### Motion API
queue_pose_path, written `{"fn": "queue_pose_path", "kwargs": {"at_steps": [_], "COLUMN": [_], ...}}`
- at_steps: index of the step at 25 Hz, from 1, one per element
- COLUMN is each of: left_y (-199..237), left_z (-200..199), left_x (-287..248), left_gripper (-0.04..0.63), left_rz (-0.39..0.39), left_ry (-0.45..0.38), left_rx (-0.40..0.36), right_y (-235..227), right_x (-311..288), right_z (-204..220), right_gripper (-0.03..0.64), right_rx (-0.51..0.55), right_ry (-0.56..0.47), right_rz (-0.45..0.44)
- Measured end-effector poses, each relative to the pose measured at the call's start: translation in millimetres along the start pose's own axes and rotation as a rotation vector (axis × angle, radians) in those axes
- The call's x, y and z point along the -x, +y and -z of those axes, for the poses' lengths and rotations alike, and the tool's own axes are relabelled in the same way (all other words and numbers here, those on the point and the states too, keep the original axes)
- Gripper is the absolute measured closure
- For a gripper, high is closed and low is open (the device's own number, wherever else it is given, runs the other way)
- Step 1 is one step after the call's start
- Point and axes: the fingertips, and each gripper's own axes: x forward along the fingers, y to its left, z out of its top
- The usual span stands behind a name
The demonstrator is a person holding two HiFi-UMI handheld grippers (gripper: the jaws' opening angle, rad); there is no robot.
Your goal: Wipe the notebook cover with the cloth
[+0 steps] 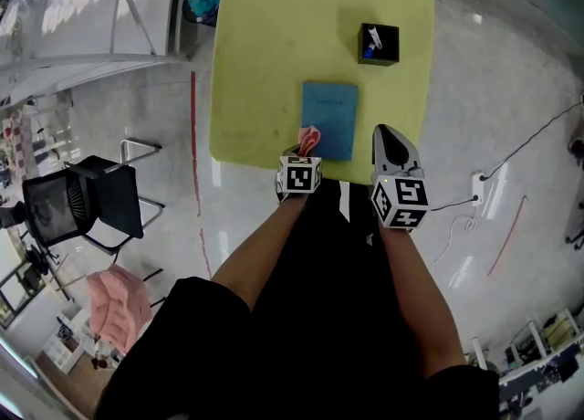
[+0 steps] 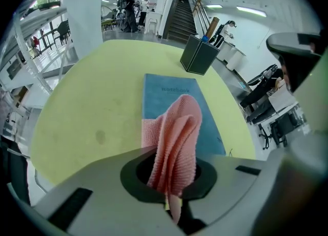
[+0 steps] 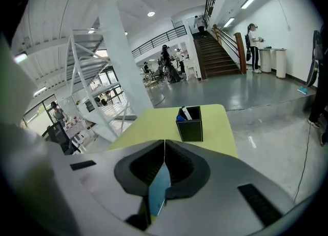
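The cloth [image 2: 177, 142] spills forward past the left gripper's [image 2: 171, 171] fingers and covers the near end of the notebook [image 2: 171, 94]; its tail drops out of sight in the dark cleft between them; the lettering on the cover beyond is too blurred to read; at the right gripper [image 3: 164, 150] only a blue sliver of the notebook shows in the slit behind the meeting fingertips, the rest masked by the fingers; what stands in the black holder [image 3: 190, 125] ahead is too small to name.
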Motion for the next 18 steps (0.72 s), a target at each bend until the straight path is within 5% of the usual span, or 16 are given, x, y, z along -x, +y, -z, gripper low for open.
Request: {"fn": "queue_pose_path", "kwargs": {"at_steps": [18], "left_y": [-24], "left_z": [-6], "left_x": [-8], "left_gripper": [0.572], "left_rz": [-0.018], "left_ry": [-0.014], "left_rx": [-0.011], "right_y": [-38], "right_x": [11], "right_z": [1], "right_gripper": [0.584], "right_rx": [-0.014], "right_ry": [0.006], "right_rz": [0.008]}}
